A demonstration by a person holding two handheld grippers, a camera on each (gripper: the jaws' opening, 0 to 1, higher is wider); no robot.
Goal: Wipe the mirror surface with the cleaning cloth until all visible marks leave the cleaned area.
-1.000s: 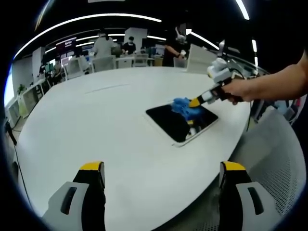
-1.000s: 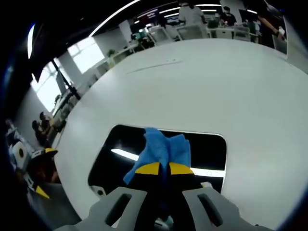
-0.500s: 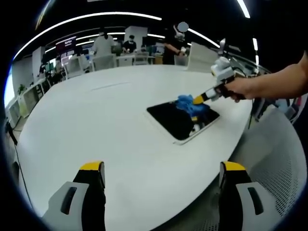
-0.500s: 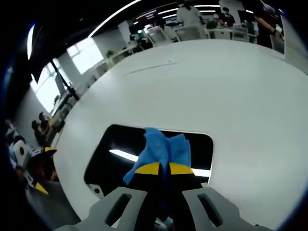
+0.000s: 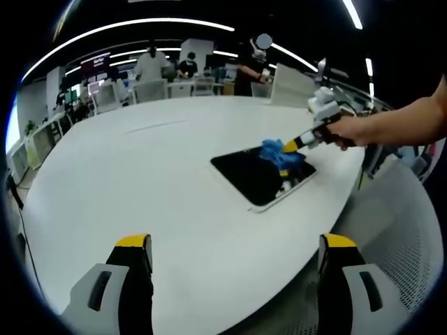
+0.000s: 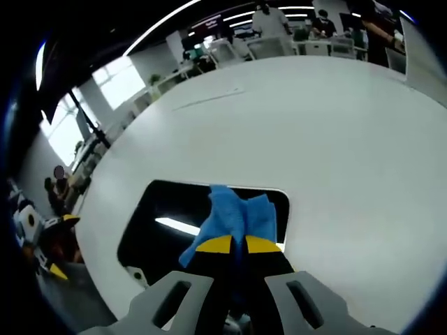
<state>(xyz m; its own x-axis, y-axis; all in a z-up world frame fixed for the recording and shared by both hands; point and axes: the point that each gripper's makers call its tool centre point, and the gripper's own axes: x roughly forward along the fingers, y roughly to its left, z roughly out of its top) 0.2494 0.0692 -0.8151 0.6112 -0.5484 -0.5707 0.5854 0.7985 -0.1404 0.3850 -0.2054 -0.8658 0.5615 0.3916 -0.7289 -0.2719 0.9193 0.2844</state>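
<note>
A broad white oval table (image 5: pixel 140 174) stands in an open-plan office, with people, desks and chairs at its far side. The mirror (image 6: pixel 167 223), a dark rectangle with rounded corners and a pale frame, lies flat on the table directly ahead of the right gripper (image 6: pixel 232 244), whose yellow-tipped jaws are clamped together on the blue cleaning cloth (image 6: pixel 234 213); the cloth rests on the glass just beyond the jaw tips. The left gripper (image 5: pixel 234 244) hovers over the near table edge, its jaws spread wide with nothing between them, the mirror well ahead and to its right. A grey mesh chair (image 5: pixel 398 223) sits to that gripper's right.
</note>
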